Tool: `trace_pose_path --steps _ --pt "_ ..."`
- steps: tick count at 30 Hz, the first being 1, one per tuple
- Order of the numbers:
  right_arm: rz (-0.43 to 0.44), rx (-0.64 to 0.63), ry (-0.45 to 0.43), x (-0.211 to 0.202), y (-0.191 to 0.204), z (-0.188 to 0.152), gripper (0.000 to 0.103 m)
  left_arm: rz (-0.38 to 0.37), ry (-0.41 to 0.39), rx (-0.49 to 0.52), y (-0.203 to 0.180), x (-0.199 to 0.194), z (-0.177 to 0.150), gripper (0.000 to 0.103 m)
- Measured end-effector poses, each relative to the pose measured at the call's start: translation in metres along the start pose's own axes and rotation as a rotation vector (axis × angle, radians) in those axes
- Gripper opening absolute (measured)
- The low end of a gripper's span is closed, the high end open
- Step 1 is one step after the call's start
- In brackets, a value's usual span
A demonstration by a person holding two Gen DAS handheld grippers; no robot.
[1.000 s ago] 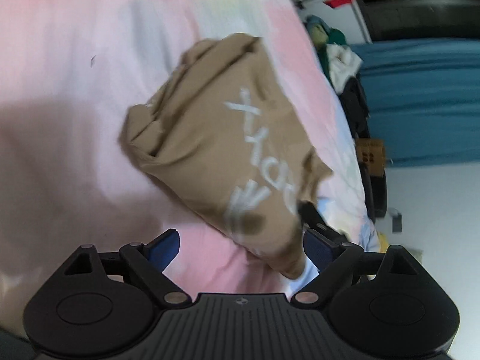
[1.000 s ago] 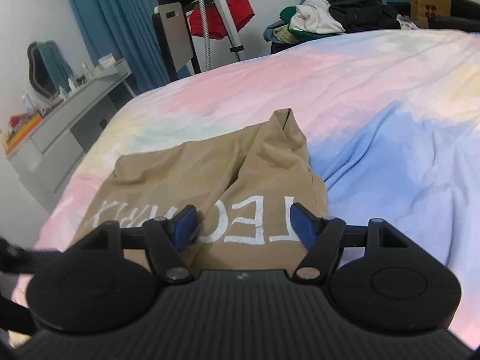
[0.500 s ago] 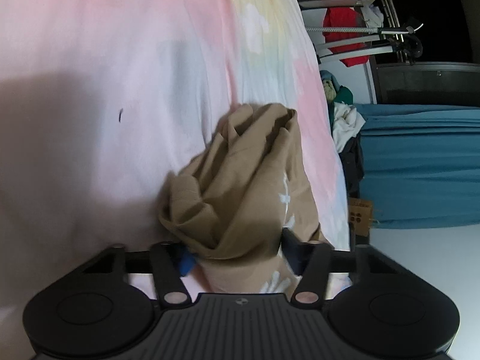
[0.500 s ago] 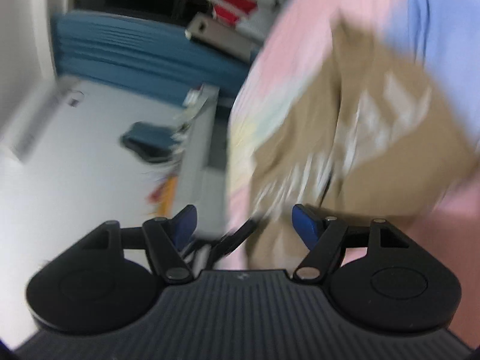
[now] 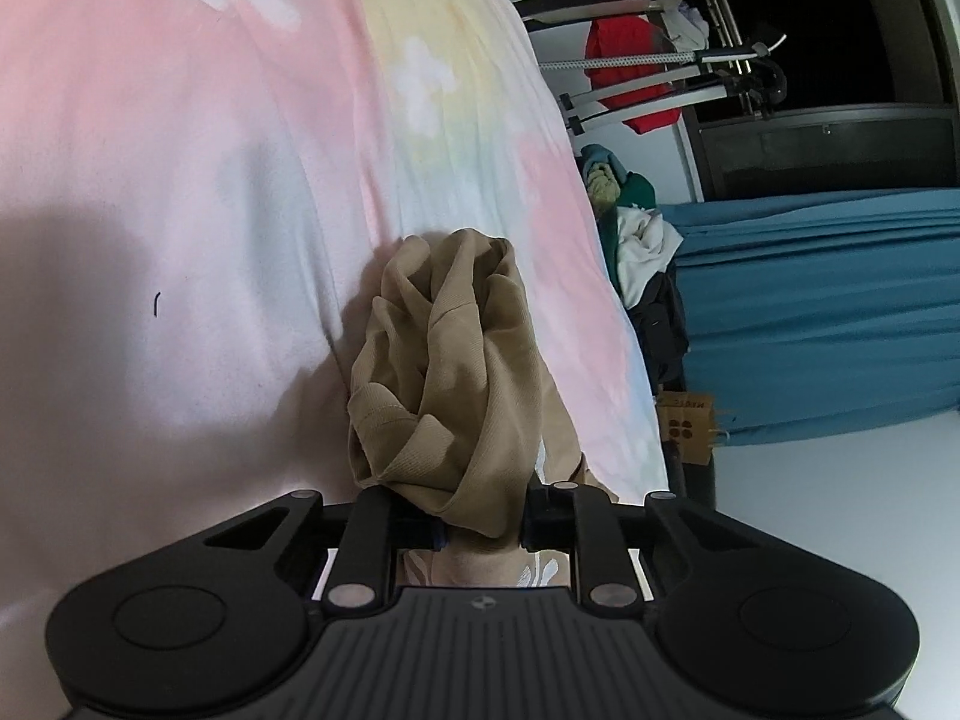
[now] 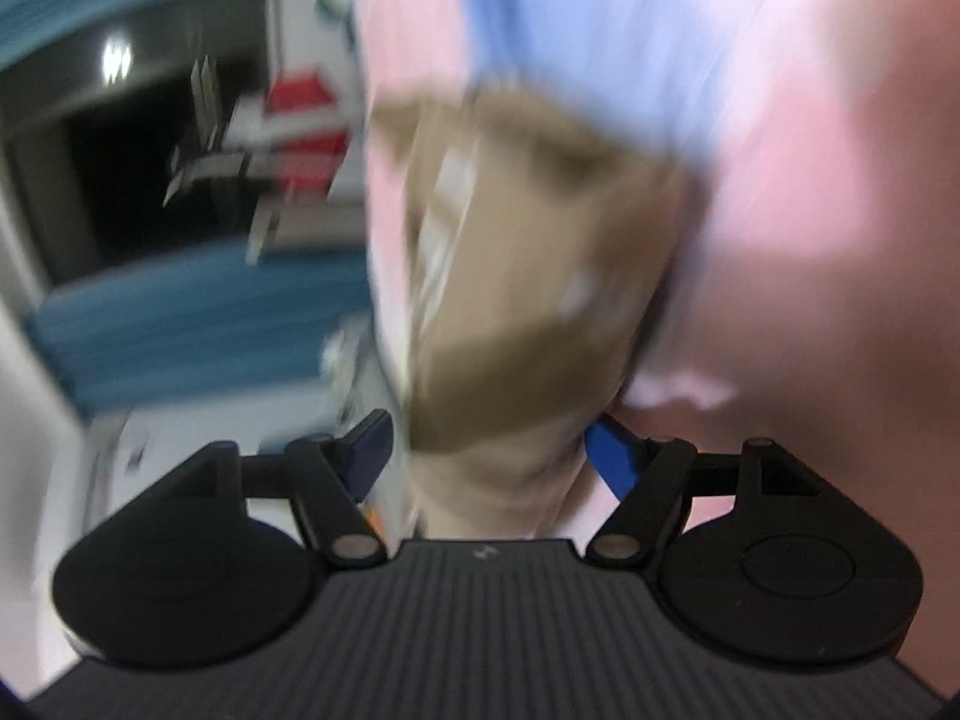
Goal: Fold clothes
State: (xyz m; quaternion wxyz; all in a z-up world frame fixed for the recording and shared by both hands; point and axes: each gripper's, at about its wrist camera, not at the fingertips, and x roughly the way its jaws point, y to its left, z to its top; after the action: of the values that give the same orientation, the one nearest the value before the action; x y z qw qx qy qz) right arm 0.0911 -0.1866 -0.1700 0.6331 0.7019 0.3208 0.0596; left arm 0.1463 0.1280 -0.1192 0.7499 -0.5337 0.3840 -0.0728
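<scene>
tan garment [image 5: 456,372] – matt ribbed cloth | bedsheet [image 5: 180,180] – smooth soft cloth

Left tongs [image 5: 480,525] now clamped on bunched tan garment [image 5: 456,372]; right tongs [image 6: 489,459] swung sideways, blurred.

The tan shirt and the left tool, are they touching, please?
Touching: the left wrist view shows the left tool closed on bunched folds of the tan shirt.

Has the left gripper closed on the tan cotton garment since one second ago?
Yes. The left gripper now pinches the tan cotton garment, bunched up from the pastel bedsheet.
</scene>
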Motion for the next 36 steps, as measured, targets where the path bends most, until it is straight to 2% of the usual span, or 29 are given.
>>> trace_pose_path --steps 4,6,9,13,18,20,23,26,29,32,36 --pt "-0.016 -0.029 -0.048 0.000 0.004 0.006 0.070 0.014 0.006 0.016 -0.003 0.004 0.002 0.021" --pt "-0.044 -0.098 -0.059 0.001 0.014 0.004 0.049 0.018 0.009 0.023 -0.003 0.005 0.004 0.021" --pt "-0.062 -0.137 -0.069 0.003 0.019 0.006 0.035 0.014 0.015 0.031 -0.003 0.004 0.003 0.021" --pt "-0.015 -0.124 -0.123 0.000 0.024 0.012 0.028 0.024 0.029 0.097 -0.010 0.006 0.001 0.021" --pt "0.046 -0.120 -0.166 -0.013 0.044 0.019 0.024 0.014 0.022 0.124 -0.044 0.015 0.001 0.021" --pt "0.071 -0.126 -0.197 -0.027 0.056 0.034 0.023 0.000 0.029 0.174 -0.076 0.026 -0.002 0.021" --pt "0.092 -0.136 -0.272 -0.052 0.081 0.070 0.023 -0.038 0.053 0.195 -0.132 0.056 -0.012 0.020" --pt "0.114 -0.145 -0.347 -0.077 0.106 0.106 0.022 -0.081 0.102 0.241 -0.193 0.106 -0.031 0.020" --pt "0.121 -0.169 -0.438 -0.105 0.133 0.160 0.022 -0.136 0.164 0.291 -0.246 0.169 -0.057 0.021" --pt "0.141 -0.237 -0.545 -0.129 0.158 0.207 0.022 -0.194 0.232 0.315 -0.285 0.230 -0.083 0.021" --pt "0.158 -0.339 -0.654 -0.147 0.170 0.258 0.022 -0.285 0.230 0.381 -0.307 0.286 -0.112 0.021"
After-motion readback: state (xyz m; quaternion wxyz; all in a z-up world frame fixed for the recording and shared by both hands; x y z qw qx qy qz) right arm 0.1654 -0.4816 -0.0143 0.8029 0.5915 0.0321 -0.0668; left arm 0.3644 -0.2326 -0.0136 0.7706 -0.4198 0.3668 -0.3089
